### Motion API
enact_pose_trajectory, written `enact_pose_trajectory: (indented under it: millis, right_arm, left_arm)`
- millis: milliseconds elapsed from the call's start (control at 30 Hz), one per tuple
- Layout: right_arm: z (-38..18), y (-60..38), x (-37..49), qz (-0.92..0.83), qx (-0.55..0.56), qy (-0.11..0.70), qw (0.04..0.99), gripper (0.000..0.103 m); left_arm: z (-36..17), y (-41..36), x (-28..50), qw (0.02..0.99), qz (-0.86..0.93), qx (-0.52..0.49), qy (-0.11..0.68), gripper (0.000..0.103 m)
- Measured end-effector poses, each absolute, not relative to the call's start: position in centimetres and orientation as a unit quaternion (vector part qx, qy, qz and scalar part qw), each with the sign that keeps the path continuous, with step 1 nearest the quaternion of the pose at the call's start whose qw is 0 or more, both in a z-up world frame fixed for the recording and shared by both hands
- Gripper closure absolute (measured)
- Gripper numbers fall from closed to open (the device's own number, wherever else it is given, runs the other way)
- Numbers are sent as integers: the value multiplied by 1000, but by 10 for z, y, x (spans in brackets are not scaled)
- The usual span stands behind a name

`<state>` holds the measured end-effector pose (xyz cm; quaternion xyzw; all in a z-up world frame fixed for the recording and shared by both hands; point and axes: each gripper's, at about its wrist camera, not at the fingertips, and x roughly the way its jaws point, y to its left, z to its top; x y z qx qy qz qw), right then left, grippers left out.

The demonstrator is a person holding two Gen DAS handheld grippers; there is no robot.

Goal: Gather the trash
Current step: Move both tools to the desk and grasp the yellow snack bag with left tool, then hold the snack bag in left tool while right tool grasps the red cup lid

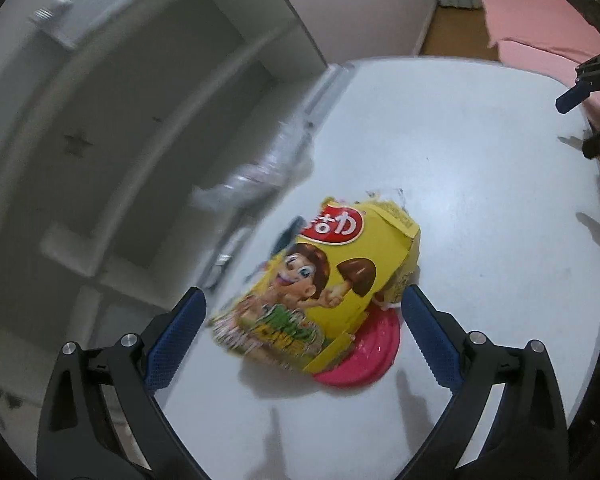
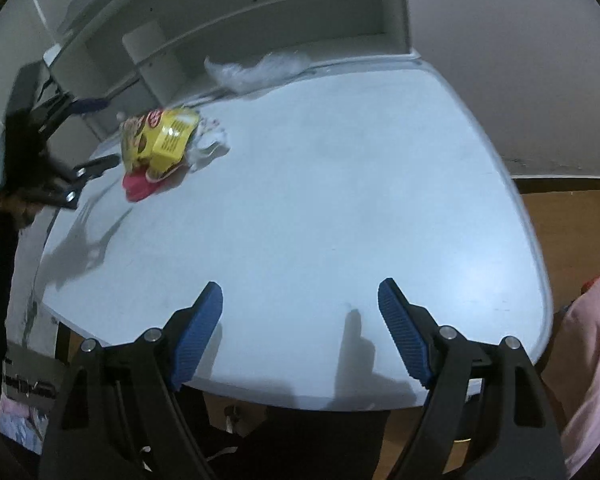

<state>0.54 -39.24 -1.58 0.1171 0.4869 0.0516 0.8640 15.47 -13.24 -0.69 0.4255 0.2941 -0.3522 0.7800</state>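
Observation:
A crushed yellow snack box [image 1: 324, 280] with a cartoon face lies on the white table [image 1: 480, 184], resting on a pink round lid [image 1: 364, 352]. My left gripper [image 1: 302, 304] is open, its blue pads on either side of the box's near end, not touching it. In the right wrist view the box [image 2: 162, 140] and pink lid [image 2: 138, 186] sit at the far left, with crumpled white paper [image 2: 210, 146] beside them and the left gripper [image 2: 96, 136] open around them. My right gripper [image 2: 300, 300] is open and empty over the table's near edge.
A crumpled clear plastic bag [image 2: 256, 70] lies at the table's back edge by a white shelf unit [image 2: 260, 12]. A pink bed [image 1: 540, 24] stands beyond the table. Wooden floor [image 2: 568, 216] shows on the right.

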Motion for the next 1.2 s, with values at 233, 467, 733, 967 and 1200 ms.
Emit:
enact_pose_trajectory:
  millis: [233, 467, 733, 967, 1200]
  right_arm:
    - [-26, -379, 13, 58, 105, 506, 854, 26]
    - [-24, -360, 31, 79, 79, 509, 853, 26]
    - [-14, -271, 92, 164, 44, 503, 848, 26]
    - [-15, -183, 148, 214, -1, 502, 838, 26]
    - [-36, -167, 194, 170, -28, 541, 823, 26]
  left_arm:
    - [-36, -155, 180, 753, -380, 433, 317, 25]
    - [-7, -137, 189, 795, -348, 374, 327, 36]
    - [38, -40, 183, 873, -226, 213, 376, 36]
    - [18, 41, 140, 902, -133, 117, 394, 36]
    - [-7, 68, 114, 899, -122, 79, 413, 36]
